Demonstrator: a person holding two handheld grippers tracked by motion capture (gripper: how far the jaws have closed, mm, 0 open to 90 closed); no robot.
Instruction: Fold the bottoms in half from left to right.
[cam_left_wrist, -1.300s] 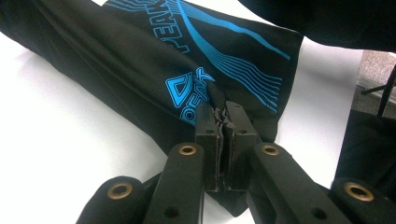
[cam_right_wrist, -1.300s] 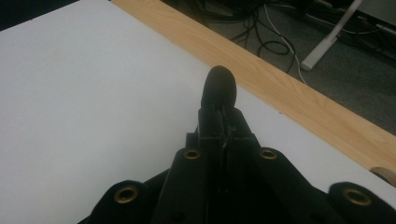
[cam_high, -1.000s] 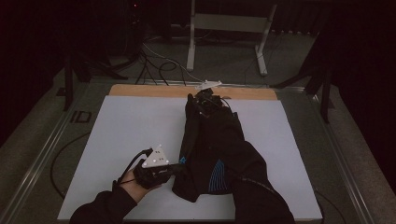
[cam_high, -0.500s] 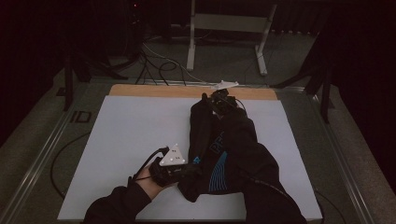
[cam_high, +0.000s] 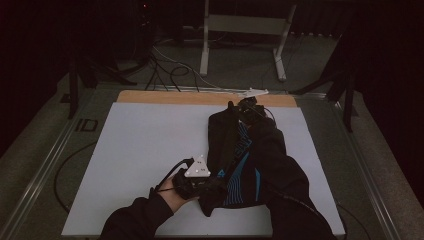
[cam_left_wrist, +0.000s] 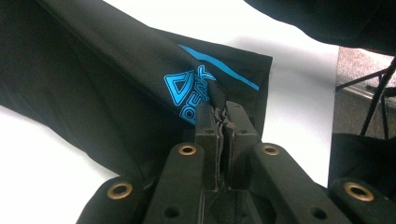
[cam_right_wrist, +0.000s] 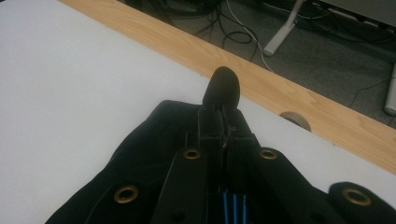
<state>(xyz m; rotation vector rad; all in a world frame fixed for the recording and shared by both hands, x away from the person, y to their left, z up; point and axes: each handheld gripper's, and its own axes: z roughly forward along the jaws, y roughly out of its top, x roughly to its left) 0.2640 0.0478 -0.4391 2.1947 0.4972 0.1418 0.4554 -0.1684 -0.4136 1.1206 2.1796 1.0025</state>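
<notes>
Both claws were clamped on the same black garment (cam_high: 240, 160), a pair of sports trousers or similar with blue stripes and a blue logo, lying on the white surface (cam_high: 145, 150). In the left gripper view, the left claw (cam_left_wrist: 223, 122) had its jaws closed tight on a bunched fold of cloth right beside the logo, with the fabric squeezed into a thin ridge between the pads. In the right gripper view, the right claw (cam_right_wrist: 220, 122) was likewise closed, pinching a small tab of black cloth that stuck out past the jaw tips toward the wooden edge (cam_right_wrist: 280, 93) of the surface.

From the high view, the garment stretched from about 6 o'clock near the left claw (cam_high: 200, 184) up to about 12 o'clock at the right claw (cam_high: 248, 106), lying right of centre on the surface.

The cloth looked thin, light and limp, probably a smooth synthetic; it would sag and fold wherever unsupported and might slide out of a shallow pinch. Hems, seams and doubled edges seemed the safest places to hold, since they give the pads more thickness. Pulling the two grips apart gently should keep it flat; a hard tug risked slipping the small tab at the far end.
</notes>
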